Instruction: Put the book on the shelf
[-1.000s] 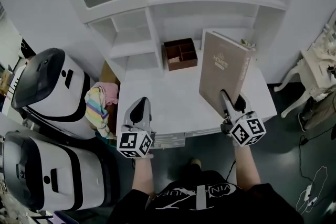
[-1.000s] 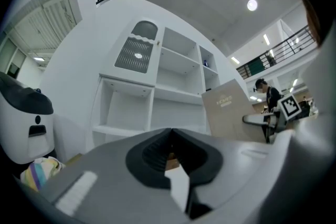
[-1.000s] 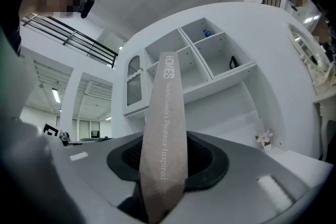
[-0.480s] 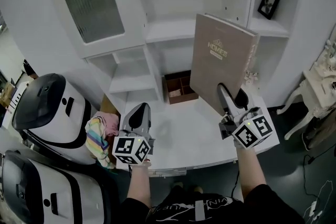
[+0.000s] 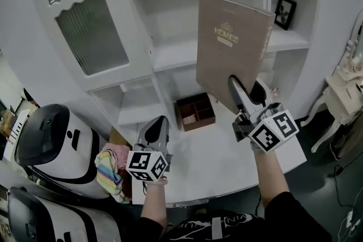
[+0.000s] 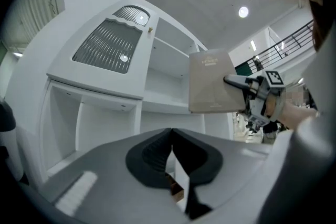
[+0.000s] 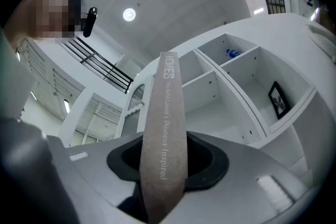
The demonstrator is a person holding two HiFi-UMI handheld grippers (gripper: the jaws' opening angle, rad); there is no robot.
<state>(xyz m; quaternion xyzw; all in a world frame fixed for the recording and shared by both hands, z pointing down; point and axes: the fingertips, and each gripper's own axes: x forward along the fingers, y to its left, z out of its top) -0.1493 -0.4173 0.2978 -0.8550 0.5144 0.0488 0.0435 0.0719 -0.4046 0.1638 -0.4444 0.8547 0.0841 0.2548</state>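
My right gripper (image 5: 248,93) is clamped on the bottom edge of a tan book (image 5: 229,48), held upright in front of the white shelf unit (image 5: 170,56), above the desk (image 5: 210,158). Only the right gripper view shows the spine, which reads "HOMES" and "Pioneer-Inspired"; the head view shows the cover, "HOMES". My left gripper (image 5: 154,128) is lower, jaws together and empty. A framed picture (image 5: 284,12) stands in 1 side compartment. A brown divided box (image 5: 195,112) sits on the desk.

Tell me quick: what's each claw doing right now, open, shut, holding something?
Left claw: closed, holding nothing.
Right claw: closed on the brown book, gripped by its lower edge.
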